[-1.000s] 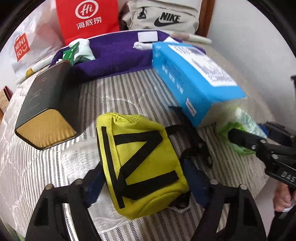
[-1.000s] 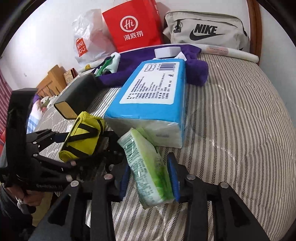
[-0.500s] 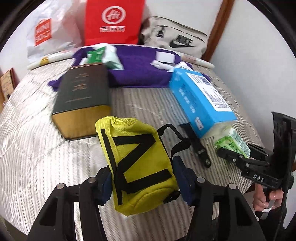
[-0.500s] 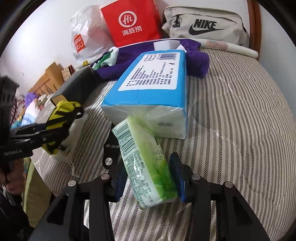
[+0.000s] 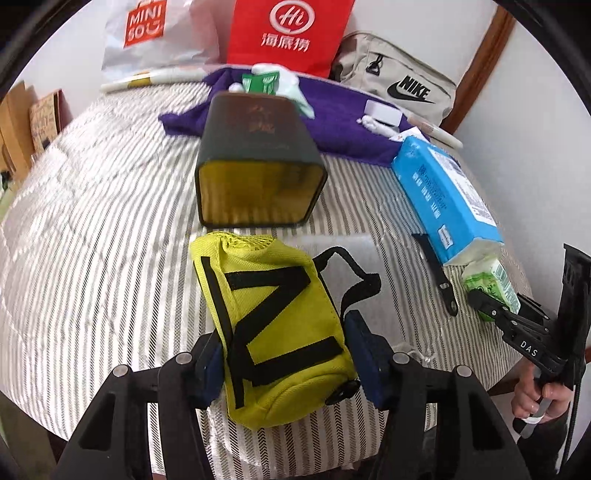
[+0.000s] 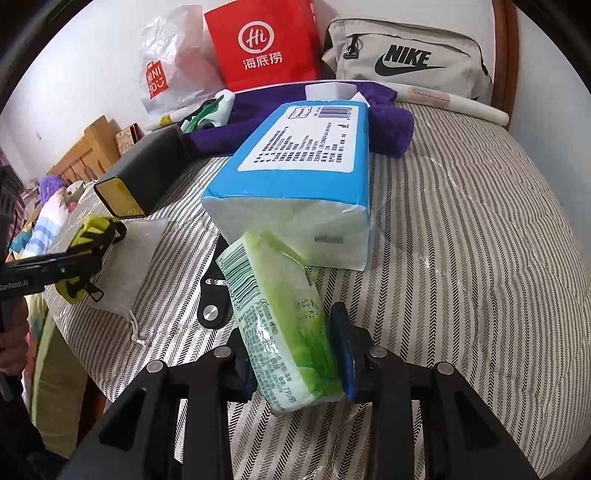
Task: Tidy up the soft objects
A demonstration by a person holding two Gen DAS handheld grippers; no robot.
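Observation:
A yellow pouch with black straps (image 5: 273, 325) is pinched between the blue pads of my left gripper (image 5: 284, 354), held just over the striped bed cover (image 5: 110, 258). In the right wrist view that pouch (image 6: 94, 229) hangs near the bed's left edge. A small green tissue pack (image 6: 284, 314) stands tilted between the pads of my right gripper (image 6: 291, 354). Its jaws are closing on the pack, whose far end leans against a big blue tissue pack (image 6: 306, 173). The left wrist view shows the green pack (image 5: 491, 284) at the right gripper's tips.
A dark box with a gold end (image 5: 258, 158) lies ahead of the pouch. A purple towel (image 5: 340, 129) with small items lies behind it. A red bag (image 5: 291, 33), a white shopping bag (image 5: 147, 33) and a grey Nike bag (image 6: 406, 55) line the wall. A black strap (image 5: 439, 280) lies by the blue pack.
My left gripper's jaws narrowed onto the yellow pouch and carried it leftward, away from the blue pack, while rolling. My right gripper stayed put with the green pack between its pads.

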